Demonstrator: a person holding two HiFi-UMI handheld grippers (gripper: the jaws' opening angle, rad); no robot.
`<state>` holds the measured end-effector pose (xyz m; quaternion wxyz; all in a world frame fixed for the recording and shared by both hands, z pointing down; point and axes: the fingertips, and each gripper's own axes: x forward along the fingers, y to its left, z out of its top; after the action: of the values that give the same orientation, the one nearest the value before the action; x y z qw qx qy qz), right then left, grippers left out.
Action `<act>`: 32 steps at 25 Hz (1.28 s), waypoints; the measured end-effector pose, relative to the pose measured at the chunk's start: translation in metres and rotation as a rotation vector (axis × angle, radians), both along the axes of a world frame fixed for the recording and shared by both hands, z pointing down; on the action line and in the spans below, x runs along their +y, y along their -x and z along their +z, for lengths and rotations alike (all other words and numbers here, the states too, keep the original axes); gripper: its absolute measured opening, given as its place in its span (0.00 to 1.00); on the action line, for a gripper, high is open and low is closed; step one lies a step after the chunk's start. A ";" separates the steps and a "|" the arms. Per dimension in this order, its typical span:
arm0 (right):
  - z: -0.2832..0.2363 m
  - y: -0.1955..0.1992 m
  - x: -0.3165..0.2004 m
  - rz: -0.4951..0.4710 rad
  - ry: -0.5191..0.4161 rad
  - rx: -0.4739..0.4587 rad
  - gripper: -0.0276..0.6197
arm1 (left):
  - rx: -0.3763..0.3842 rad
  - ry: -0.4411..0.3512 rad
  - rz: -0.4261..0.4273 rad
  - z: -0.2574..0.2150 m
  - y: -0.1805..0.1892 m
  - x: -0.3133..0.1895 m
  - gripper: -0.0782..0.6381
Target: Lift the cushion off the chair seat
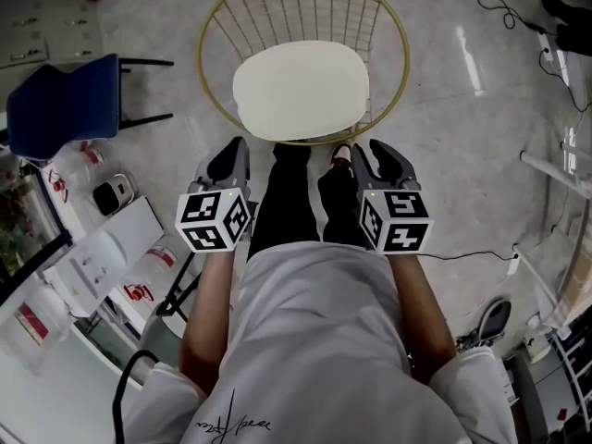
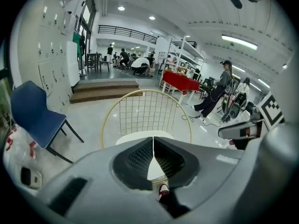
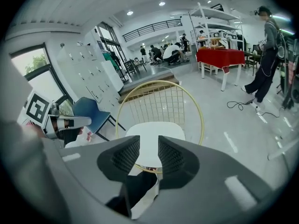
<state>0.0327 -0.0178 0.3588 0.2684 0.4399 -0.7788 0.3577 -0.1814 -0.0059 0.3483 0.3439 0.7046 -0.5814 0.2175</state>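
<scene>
The person's white shirt [image 1: 314, 340] fills the near foreground, with both forearms reaching forward from it. The left gripper [image 1: 233, 155] is at the left, and its fingers [image 2: 140, 160] are pressed together along a thin seam with nothing between them. The cream cushion [image 1: 301, 91] lies ahead of and between the two sets of fingers, flat on the seat of the gold wire chair [image 1: 211, 26]. Its near edge is close to both but touches neither. The right gripper [image 1: 372, 151] is at the right, and its fingers [image 3: 122, 157] stand partly apart and hold nothing. The cushion [image 3: 154, 133] only shows through the gap from further off.

The step in hand looks like the approach before any grasp. To do it well, the left fingers need to open before they arrive. Each pair should then straddle the cushion's near edge, one finger above and one slipped beneath, without catching the wire rim. Gripping the two front corners evenly should keep the soft pad from sagging or sliding as it is raised straight up.

Both hands are held level with each other, a marker cube [image 1: 215, 218] on top of each. The grippers slope downward toward the seat, on either side of the person's dark-trousered legs [image 1: 287, 202].
</scene>
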 end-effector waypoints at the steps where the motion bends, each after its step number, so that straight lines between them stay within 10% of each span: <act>1: 0.004 0.001 -0.001 0.009 0.007 0.002 0.24 | 0.006 0.012 0.003 0.005 0.002 -0.001 0.12; 32: 0.131 -0.004 -0.044 0.214 0.225 0.057 0.27 | -0.005 0.304 0.051 0.160 0.057 -0.037 0.29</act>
<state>0.0364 -0.0616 0.4901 0.2982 0.4977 -0.6746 0.4565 -0.2382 -0.0431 0.5080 0.4395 0.6584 -0.5246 0.3133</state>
